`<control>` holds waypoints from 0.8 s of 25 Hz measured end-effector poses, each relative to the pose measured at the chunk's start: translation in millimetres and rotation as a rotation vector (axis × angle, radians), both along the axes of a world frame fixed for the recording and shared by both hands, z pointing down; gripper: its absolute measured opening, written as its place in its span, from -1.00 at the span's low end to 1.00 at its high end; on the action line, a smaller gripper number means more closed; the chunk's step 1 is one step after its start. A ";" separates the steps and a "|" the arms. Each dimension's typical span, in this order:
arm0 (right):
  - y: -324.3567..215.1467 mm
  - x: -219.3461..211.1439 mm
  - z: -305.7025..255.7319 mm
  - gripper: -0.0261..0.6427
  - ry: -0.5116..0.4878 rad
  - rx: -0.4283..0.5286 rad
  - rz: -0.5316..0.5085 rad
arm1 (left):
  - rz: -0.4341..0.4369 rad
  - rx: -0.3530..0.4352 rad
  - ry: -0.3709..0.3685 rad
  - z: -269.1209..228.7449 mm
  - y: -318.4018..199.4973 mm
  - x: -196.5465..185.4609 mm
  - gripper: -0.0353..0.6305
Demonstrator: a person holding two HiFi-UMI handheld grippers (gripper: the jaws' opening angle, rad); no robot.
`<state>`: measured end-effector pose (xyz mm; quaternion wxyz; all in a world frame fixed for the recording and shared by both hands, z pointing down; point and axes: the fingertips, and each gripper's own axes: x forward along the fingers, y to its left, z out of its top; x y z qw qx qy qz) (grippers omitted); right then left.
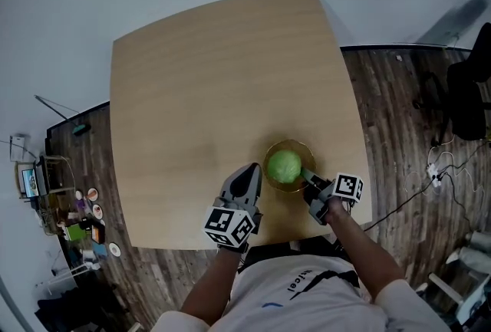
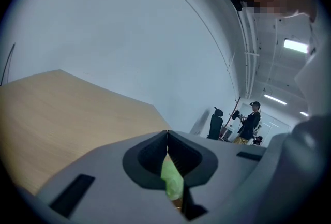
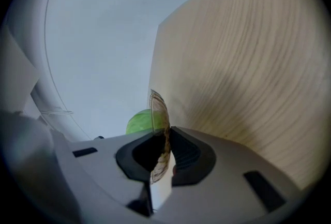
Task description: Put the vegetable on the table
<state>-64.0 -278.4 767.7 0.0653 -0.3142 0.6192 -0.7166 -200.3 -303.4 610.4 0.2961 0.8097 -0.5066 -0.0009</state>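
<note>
A round green vegetable point(image 1: 285, 166) lies in a small amber glass bowl point(image 1: 290, 143) near the front right of the wooden table point(image 1: 215, 77). My right gripper point(image 1: 307, 175) is shut on the bowl's near rim. In the right gripper view the thin rim point(image 3: 159, 106) stands pinched between the jaws, with the vegetable point(image 3: 138, 121) just behind it. My left gripper point(image 1: 253, 169) points at the bowl's left side with its tips together. In the left gripper view a sliver of the vegetable point(image 2: 172, 181) shows through the slit below the closed tips point(image 2: 167, 135). Whether that gripper touches the vegetable is unclear.
The bowl sits close to the table's front edge point(image 1: 230, 246) and right edge. On the dark wood floor a black office chair point(image 1: 468, 93) stands at the right, with cables point(image 1: 437, 169) nearby. Small clutter point(image 1: 77, 208) lies on the floor at the left. A person point(image 2: 251, 119) stands far off.
</note>
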 end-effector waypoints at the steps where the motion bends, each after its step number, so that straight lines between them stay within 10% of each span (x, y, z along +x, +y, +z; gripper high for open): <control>1: -1.7 0.5 6.2 -0.80 0.010 -0.008 0.001 | -0.001 -0.006 0.002 3.5 -2.5 -0.8 -0.85; 20: -39.4 -19.5 41.8 -0.80 0.102 -0.076 0.000 | -0.023 -0.060 0.017 31.0 -21.9 -12.6 -0.85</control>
